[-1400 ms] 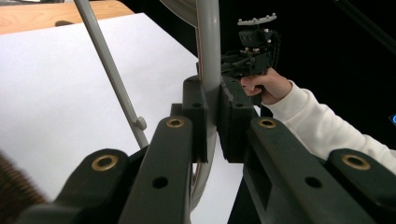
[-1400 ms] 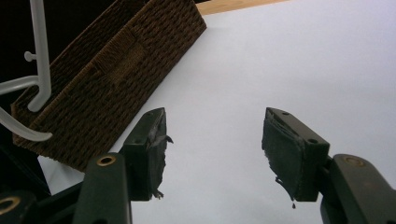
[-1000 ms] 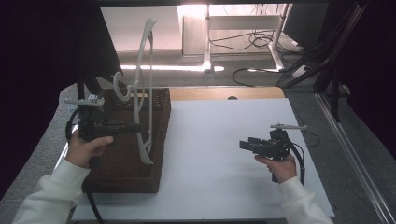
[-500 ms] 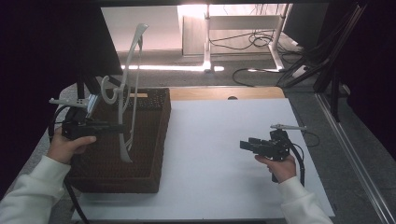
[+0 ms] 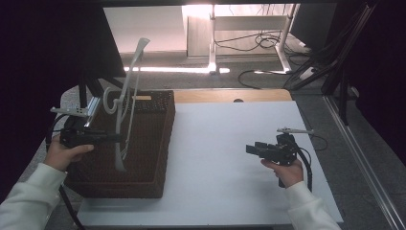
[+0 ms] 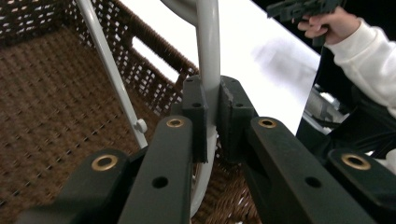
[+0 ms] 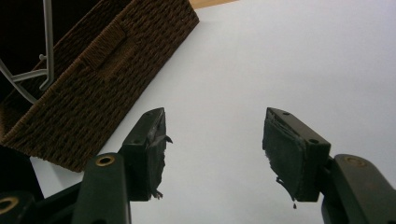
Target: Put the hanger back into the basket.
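Currently the left gripper [image 5: 115, 138] is clamped on the white hanger [image 5: 125, 103], held upright over the wicker basket [image 5: 158, 143] at the table's [image 5: 230, 158] left edge. Lower end inside, not released yet. Right gripper [image 5: 251, 149] idles wide open, empty, near the right edge.

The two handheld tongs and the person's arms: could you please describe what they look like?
Both are black two-jaw tools. The left tongs have bars with brass-coloured rivets and blocky pads. The right tongs have worn, frayed dark pads. In the high view each carries a grey three-cornered plate on top and trails a black cable. The person wears white long sleeves.
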Motion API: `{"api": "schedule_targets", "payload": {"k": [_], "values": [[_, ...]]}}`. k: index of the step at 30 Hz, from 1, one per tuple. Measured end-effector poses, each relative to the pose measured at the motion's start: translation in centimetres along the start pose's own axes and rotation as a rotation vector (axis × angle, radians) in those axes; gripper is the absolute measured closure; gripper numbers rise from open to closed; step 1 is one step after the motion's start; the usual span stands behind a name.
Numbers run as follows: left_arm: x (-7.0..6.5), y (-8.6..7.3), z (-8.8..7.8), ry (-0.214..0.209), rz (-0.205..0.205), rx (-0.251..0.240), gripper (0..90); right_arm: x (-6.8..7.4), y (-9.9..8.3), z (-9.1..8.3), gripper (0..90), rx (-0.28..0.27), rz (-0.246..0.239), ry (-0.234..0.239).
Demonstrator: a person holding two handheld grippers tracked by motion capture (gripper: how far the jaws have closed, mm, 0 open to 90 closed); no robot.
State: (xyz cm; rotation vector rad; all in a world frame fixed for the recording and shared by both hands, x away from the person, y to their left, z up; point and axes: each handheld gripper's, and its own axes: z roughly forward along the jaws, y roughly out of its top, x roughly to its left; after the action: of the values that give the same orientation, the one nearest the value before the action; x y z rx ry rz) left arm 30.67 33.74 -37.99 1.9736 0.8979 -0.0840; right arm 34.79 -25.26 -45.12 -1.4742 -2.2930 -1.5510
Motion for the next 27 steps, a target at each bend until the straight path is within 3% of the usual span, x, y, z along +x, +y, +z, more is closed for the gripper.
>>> {"api": "schedule_targets", "payload": {"k": [27], "values": [[2.5,-2.8,0.5,0.048,0.044,0.187,82.9,-0.2,-0.3,0.4,40.2,0.014,0.008,-0.01]]}}
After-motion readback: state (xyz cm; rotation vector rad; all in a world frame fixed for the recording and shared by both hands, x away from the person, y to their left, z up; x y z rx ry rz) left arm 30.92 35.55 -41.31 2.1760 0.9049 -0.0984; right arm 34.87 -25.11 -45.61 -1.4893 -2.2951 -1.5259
